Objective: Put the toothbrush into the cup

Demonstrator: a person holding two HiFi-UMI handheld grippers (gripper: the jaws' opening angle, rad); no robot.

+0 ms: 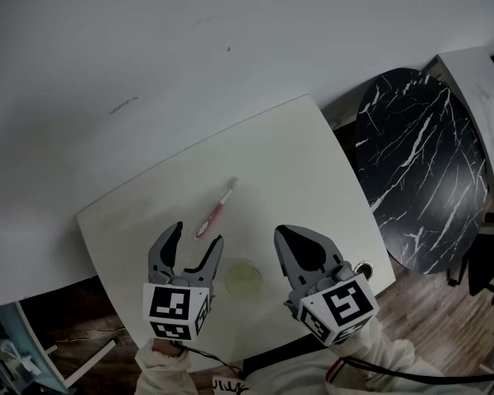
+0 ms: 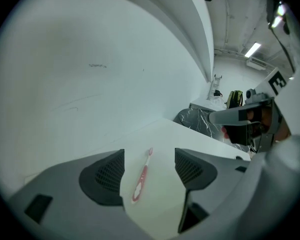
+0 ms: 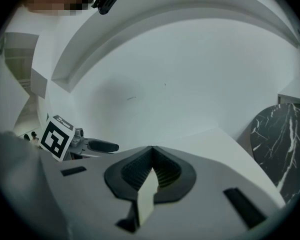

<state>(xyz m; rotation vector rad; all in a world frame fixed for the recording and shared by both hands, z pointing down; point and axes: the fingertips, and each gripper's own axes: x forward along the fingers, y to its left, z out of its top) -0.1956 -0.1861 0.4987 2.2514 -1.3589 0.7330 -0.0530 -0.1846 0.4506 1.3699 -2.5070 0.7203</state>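
A pink and white toothbrush [image 1: 216,211] lies flat on the white table [image 1: 296,163], slanting away from me. My left gripper [image 1: 196,234] hovers at its near end, open wide. In the left gripper view the toothbrush [image 2: 142,176] shows on the table between the two dark pads [image 2: 104,176], which do not touch it. A pale green cup [image 1: 243,279] stands upright near the front edge, between the two grippers. My right gripper [image 1: 282,234] is to the right of the cup, shut with nothing in it; its pads [image 3: 140,170] meet in the right gripper view.
A round black marble table [image 1: 424,171] stands close on the right, above a wooden floor [image 1: 445,319]. A white wall [image 1: 148,48] runs behind the table's far edge. The white table's front edge lies just under both grippers.
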